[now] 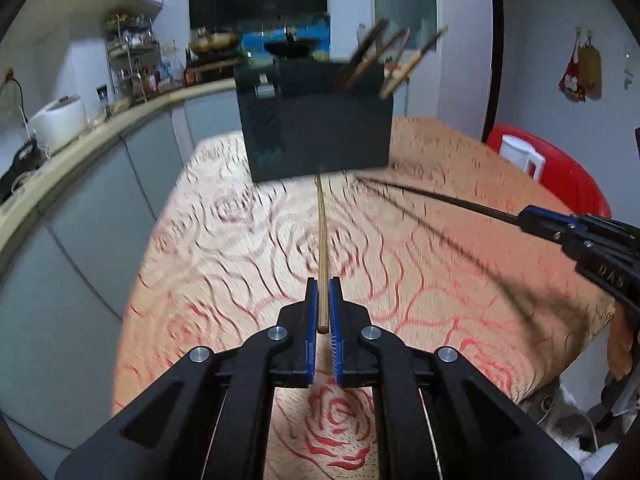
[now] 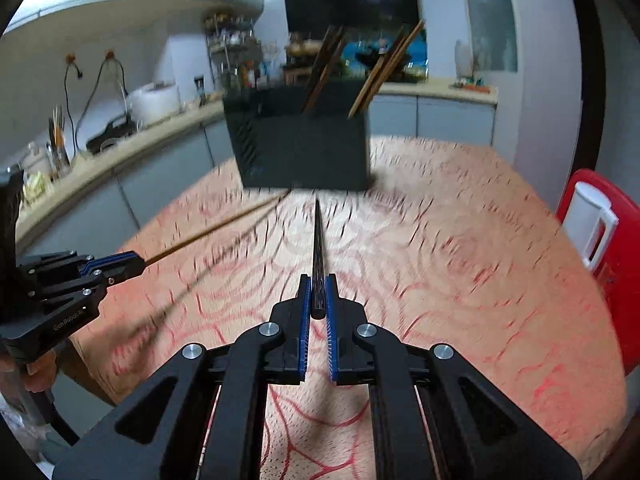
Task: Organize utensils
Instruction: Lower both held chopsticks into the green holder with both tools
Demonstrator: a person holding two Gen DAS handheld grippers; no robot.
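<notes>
Left gripper (image 1: 324,300) jaws pinching light wooden chopstick (image 1: 321,248) by butt; right gripper (image 2: 318,296) pinching dark chopstick (image 2: 317,248). Tips aimed at black utensil holder (image 1: 316,128) near tabletop (image 1: 240,240) far edge, likely for insertion.

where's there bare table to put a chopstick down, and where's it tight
Bare rose-patterned tablecloth spreads between the black utensil holder and the near edge, widest toward the red chair. It is tight in the middle, where the left gripper holds a light chopstick and the right gripper a dark chopstick, both aimed at the holder.
</notes>
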